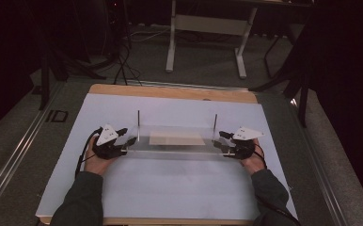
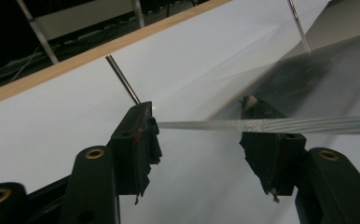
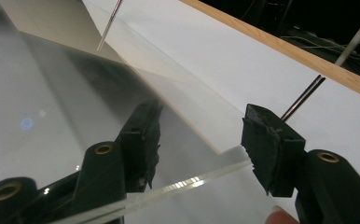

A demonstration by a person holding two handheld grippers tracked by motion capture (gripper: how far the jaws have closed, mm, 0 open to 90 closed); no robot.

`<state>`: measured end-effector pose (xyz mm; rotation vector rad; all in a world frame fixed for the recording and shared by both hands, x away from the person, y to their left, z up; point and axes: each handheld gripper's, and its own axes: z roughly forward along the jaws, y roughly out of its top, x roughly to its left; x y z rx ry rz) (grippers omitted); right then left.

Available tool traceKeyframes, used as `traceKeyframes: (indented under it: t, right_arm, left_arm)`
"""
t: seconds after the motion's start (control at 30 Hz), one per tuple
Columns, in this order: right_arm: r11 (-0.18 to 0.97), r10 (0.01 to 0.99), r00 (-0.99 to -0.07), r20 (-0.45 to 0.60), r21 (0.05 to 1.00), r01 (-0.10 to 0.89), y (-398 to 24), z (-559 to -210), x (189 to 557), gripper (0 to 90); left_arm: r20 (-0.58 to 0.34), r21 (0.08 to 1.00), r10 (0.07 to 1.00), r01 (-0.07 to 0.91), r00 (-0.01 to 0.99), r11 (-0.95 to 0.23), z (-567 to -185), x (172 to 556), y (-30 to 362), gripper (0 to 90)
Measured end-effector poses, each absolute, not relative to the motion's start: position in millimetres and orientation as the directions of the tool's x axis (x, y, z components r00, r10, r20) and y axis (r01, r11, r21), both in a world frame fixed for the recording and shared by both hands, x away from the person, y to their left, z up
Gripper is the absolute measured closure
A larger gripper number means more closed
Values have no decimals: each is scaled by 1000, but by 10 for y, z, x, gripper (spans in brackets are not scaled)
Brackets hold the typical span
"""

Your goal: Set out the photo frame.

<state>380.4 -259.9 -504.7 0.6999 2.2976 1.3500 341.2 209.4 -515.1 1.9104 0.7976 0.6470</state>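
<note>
"ID" on the floor [image 1: 57, 116]

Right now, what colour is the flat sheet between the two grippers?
The sheet is clear, see-through plastic; the high view shows it best.

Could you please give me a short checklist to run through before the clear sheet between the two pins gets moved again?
1. Left hand-held gripper open around the sheet edge: ok, jaws stand apart.
2. Right hand-held gripper clamped on the clear sheet: not ok, a gap shows at both jaws.
3. Sheet lying between the left pin and the right pin: ok.
4. Pins upright: ok.
5. Sheet flat on the white table cover: cannot tell.
</note>
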Motion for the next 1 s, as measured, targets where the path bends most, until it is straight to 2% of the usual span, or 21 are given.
traceKeyframes:
  t: [0.3, 0.47, 1.0]
  right_arm:
    - [407, 593, -803, -60, 883, 234, -2603, -5029, 3826, 447]
    - [392, 595, -803, -46, 889, 239, -2608, -5017, 3849, 450]
    - [348, 610, -792, -19, 905, 247, -2614, -4957, 3923, 462]
  left_arm:
    - [123, 907, 725, 220, 678, -359, -5125, 3435, 2012, 418]
    - [115, 915, 722, 210, 683, -344, -5122, 3446, 1989, 455]
    - [74, 928, 740, 226, 668, -296, -5049, 3540, 1980, 472]
